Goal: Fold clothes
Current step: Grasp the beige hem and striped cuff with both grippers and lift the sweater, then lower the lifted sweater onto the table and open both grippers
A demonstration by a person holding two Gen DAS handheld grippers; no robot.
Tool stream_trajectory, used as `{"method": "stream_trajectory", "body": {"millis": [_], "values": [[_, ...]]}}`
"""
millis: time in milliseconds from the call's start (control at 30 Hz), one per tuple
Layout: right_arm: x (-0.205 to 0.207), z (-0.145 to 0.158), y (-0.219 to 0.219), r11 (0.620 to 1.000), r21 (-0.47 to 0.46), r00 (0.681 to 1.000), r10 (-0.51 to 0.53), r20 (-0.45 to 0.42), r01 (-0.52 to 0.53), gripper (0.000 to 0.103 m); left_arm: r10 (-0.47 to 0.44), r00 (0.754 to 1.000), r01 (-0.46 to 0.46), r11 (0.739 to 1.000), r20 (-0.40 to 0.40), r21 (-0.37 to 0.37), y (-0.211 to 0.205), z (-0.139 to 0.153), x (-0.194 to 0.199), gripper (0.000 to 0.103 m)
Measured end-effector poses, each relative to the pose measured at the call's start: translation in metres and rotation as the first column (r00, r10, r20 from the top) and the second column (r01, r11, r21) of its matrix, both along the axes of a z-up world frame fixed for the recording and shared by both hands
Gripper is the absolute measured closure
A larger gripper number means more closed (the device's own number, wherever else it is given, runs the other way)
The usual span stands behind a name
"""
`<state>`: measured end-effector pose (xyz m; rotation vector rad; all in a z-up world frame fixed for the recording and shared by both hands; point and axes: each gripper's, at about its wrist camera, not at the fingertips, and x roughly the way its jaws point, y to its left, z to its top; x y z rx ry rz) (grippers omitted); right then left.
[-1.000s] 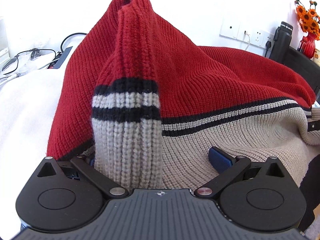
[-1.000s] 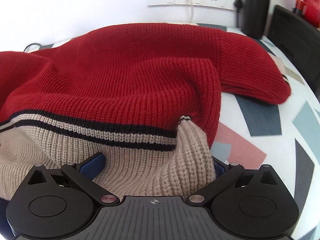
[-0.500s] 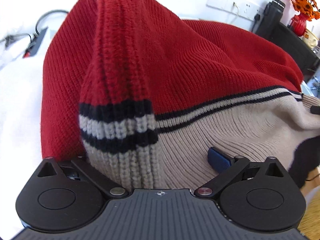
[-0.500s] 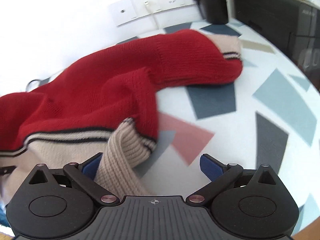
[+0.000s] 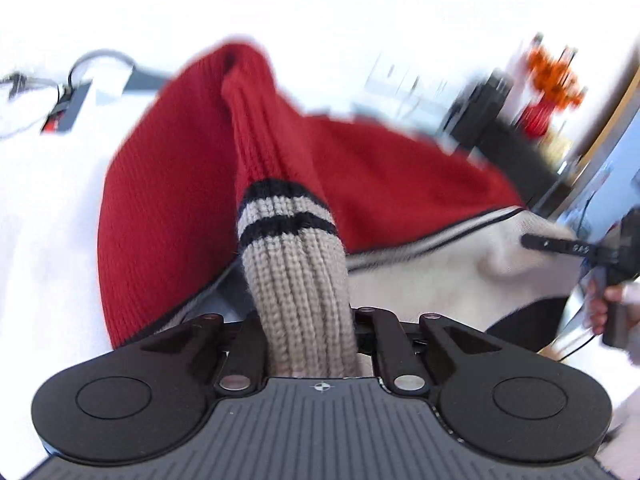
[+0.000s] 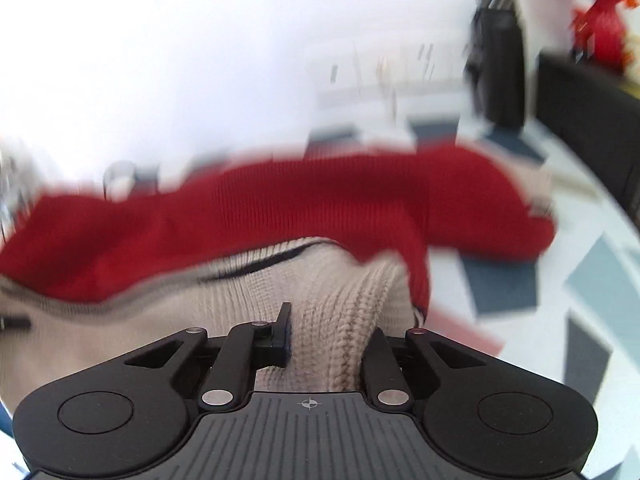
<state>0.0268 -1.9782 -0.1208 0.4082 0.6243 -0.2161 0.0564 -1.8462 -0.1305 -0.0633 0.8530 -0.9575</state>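
The red and beige knit sweater [image 5: 168, 216] sprawls over the patterned tabletop [image 6: 600, 264], its near hem lifted. Both claws are closing. The left gripper [image 5: 306, 336] clamps the striped cuff [image 5: 288, 240] and the right gripper [image 6: 328, 340] pinches the beige hem [image 6: 344, 300]. This looks like the start of a fold, carrying that edge away towards the far side. A black flask [image 6: 500, 56] and red vase [image 6: 600, 32] stand far right, clear of the path.
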Motion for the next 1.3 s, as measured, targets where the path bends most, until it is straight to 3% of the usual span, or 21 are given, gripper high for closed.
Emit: {"method": "stream_trajectory", "body": {"millis": [133,333,500,633,767,867,933,1067,1200,1300], "values": [[-0.027,0.049,-0.003,0.999,-0.014,0.990,-0.039,0.138,0.041,0.095,0.010,0.999,-0.002,0.988,0.045,-0.155,0.015,0.037,-0.013,0.091],[-0.074,0.108,0.010,0.996,-0.024,0.958,-0.074,0.276,0.084,0.095,0.008,0.993,0.036,0.932,0.119,-0.361,0.040,0.089,-0.037,0.091],[-0.121,0.154,0.014,0.988,-0.015,0.918,-0.138,0.373,0.155,0.095,-0.018,0.978,0.108,0.899,0.210,-0.425,0.043,0.126,-0.062,0.091],[-0.155,0.186,0.019,0.979,-0.034,0.887,-0.166,0.430,0.200,0.095,-0.005,0.968,0.134,0.858,0.252,-0.496,0.052,0.151,-0.076,0.091],[-0.168,0.209,0.027,0.973,-0.070,0.859,-0.158,0.488,0.219,0.096,0.010,0.957,0.158,0.820,0.291,-0.549,0.058,0.170,-0.084,0.091],[-0.168,0.221,0.031,0.972,-0.083,0.844,-0.148,0.516,0.221,0.096,0.022,0.955,0.156,0.809,0.295,-0.566,0.057,0.173,-0.082,0.091],[-0.160,0.223,0.027,0.973,-0.089,0.849,-0.138,0.511,0.212,0.095,0.034,0.959,0.134,0.819,0.281,-0.558,0.050,0.169,-0.076,0.091],[-0.121,0.208,0.005,0.978,-0.077,0.888,-0.143,0.438,0.196,0.095,0.049,0.972,0.074,0.863,0.230,-0.499,0.023,0.157,-0.050,0.091],[-0.062,0.188,-0.029,0.983,-0.090,0.916,-0.111,0.385,0.157,0.095,0.031,0.956,0.098,0.905,0.293,-0.415,-0.024,0.160,-0.008,0.091],[-0.006,0.184,-0.066,0.984,-0.108,0.910,-0.086,0.406,0.142,0.096,0.061,0.941,0.073,0.924,0.332,-0.375,-0.061,0.164,0.041,0.091]]}}
